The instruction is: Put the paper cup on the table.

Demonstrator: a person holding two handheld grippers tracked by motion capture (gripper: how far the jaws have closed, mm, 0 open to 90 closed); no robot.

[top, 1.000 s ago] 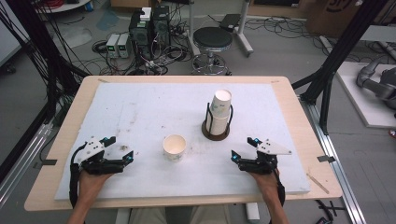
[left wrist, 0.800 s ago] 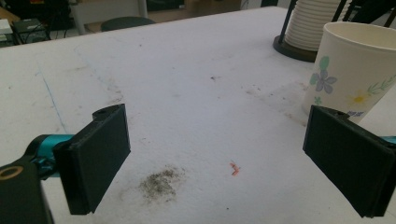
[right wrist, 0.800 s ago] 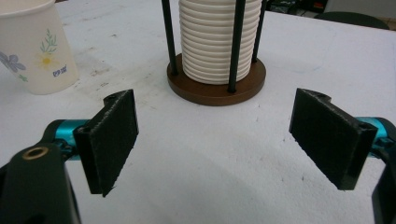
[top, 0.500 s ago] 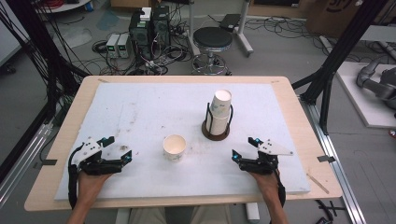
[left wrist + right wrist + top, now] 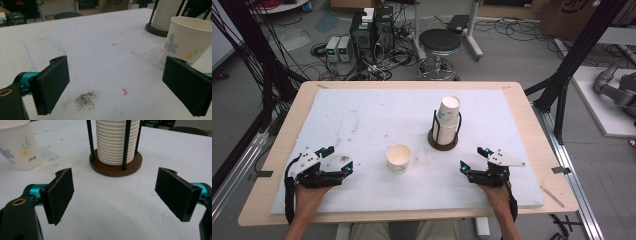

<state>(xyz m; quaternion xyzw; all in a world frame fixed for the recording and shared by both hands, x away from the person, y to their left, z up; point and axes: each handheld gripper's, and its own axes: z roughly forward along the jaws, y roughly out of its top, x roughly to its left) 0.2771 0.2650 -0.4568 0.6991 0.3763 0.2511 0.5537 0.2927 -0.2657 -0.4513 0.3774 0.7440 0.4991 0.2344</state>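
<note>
A single paper cup [image 5: 399, 158] with a flower print stands upright on the white board, between my two grippers. It shows at the right in the left gripper view [image 5: 190, 37] and at the top left in the right gripper view [image 5: 18, 145]. A stack of white cups [image 5: 447, 117] sits in a black-rod holder on a brown round base [image 5: 115, 168]. My left gripper [image 5: 336, 159] rests at the front left, open, nothing between its pads. My right gripper [image 5: 472, 159] rests at the front right, open and empty, facing the holder.
The white board [image 5: 362, 115] covers a wooden table [image 5: 532, 125]. A smudge of dark dust [image 5: 86, 98] and a small red scrap [image 5: 125, 92] lie before the left gripper. Beyond the table stand a stool [image 5: 439, 42], electronics boxes and cables on the floor.
</note>
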